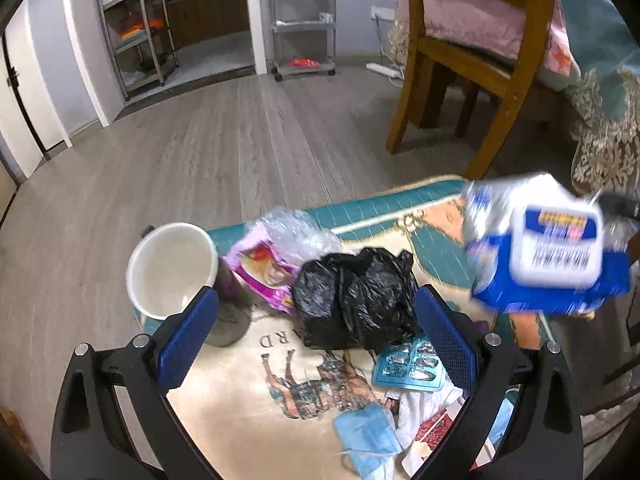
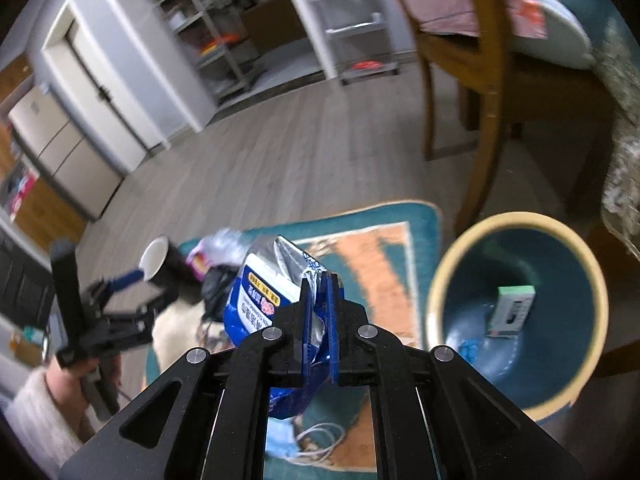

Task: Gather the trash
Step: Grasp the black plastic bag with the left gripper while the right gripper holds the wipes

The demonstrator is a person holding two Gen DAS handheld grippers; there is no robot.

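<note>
My right gripper [image 2: 320, 304] is shut on a blue and silver wipes packet [image 2: 264, 280], held above the rug to the left of a teal bin [image 2: 516, 312]; the packet also shows blurred in the left wrist view [image 1: 548, 248]. The bin holds a green box [image 2: 512, 312]. My left gripper [image 1: 316, 320] is open and empty over a black plastic bag [image 1: 356, 300] on the rug. Beside the bag lie a paper cup [image 1: 172, 268], a pink wrapper [image 1: 264, 272], clear plastic [image 1: 296, 232], a blister pack [image 1: 412, 364] and a blue face mask [image 1: 368, 436].
A wooden chair [image 1: 472, 56] stands behind the rug [image 1: 248, 400], with a draped table to its right. Grey wood floor [image 1: 220, 152] stretches left toward shelving racks [image 1: 304, 20]. A white cable [image 2: 320, 440] lies on the rug near the mask.
</note>
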